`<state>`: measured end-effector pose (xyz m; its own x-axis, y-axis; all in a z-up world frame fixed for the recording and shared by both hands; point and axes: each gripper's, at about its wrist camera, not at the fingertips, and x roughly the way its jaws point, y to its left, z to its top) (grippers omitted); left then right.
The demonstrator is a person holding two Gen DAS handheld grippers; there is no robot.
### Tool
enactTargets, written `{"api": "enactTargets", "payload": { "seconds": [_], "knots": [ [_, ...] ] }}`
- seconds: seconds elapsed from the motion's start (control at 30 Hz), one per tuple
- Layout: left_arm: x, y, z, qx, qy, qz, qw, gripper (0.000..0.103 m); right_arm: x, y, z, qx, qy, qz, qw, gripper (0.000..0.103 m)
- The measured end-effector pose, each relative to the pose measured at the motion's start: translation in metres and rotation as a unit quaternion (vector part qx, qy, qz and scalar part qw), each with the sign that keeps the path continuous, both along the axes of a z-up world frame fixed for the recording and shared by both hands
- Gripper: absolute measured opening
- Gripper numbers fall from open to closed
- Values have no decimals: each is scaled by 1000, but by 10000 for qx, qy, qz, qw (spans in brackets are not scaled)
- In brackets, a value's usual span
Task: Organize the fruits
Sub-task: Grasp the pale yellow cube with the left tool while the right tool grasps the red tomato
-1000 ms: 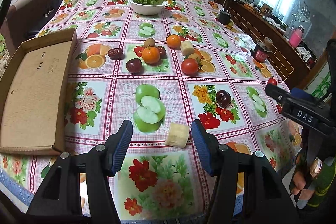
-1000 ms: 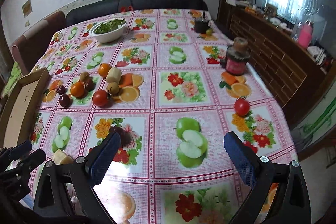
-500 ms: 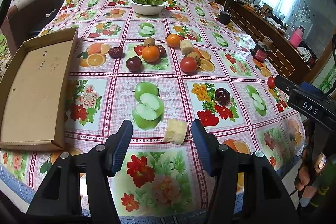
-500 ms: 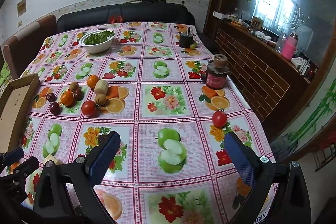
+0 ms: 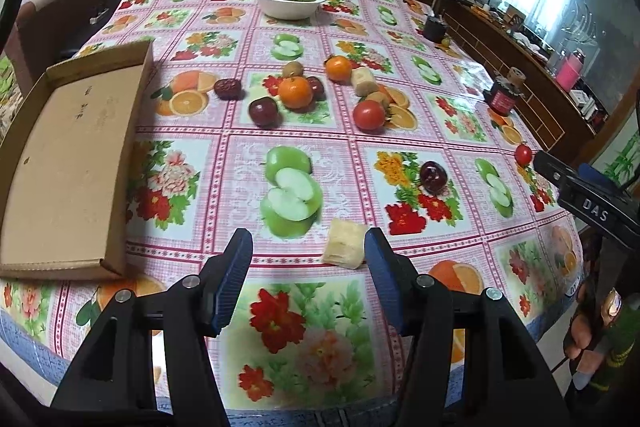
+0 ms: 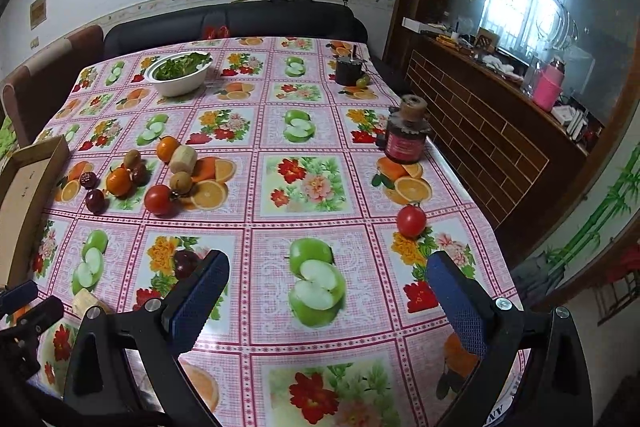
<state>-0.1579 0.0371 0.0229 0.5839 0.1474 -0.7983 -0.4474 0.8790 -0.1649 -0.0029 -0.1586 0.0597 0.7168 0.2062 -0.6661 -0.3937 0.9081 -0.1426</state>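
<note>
- Right now the left gripper (image 5: 306, 259) hangs low over the near edge of the table, jaws spread wide and holding nothing; it looks lined up to take the nearest piece.
- That piece, a pale yellow fruit chunk (image 5: 345, 243), lies just beside the right-hand pad, at about 1 o'clock from the gap. It looks like a short cut length of banana with a rough cut face, probably soft, so a light squeeze would suit it.
- At 10 o'clock sits a shallow cardboard box lid (image 5: 64, 163), bare inside and open side up, likely the place meant for the fruit, since it waits within easy reach.
- The main cluster lies at 12 o'clock, well apart from the gripper: a tangerine (image 5: 295, 91), a second orange fruit (image 5: 338, 68), a tomato (image 5: 368, 114), a dark plum (image 5: 263, 111), a wrinkled red date (image 5: 228, 89), a kiwi (image 5: 292, 69) and another banana piece (image 5: 364, 81).
- A lone dark plum (image 5: 433, 177) rests at 2 o'clock, between the cluster and the near edge.
- The right gripper (image 6: 328, 301) is also wide open and empty, hovering over the printed tablecloth (image 6: 304, 187); a stray tomato (image 6: 411, 221) sits at its 1 o'clock near the table's right edge, perhaps its own target.
- A white bowl of greens (image 6: 180, 73) stands at the far end, clear of the work.
</note>
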Motion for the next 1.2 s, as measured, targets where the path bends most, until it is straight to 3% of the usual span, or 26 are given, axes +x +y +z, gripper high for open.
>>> {"api": "enactTargets", "payload": {
  "seconds": [0.67,0.83,1.2],
  "knots": [
    [26,-14,-21,-300,328,-431,9981,57,27,-53,-25,492,480,-281,9972,100],
    [31,-16,-28,-343,444,-467,9973,57,37,-60,-31,721,694,-40,9950,100],
    [42,-17,-35,-256,548,-516,9968,57,79,-97,-36,838,659,-409,9935,96]
  ]
}}
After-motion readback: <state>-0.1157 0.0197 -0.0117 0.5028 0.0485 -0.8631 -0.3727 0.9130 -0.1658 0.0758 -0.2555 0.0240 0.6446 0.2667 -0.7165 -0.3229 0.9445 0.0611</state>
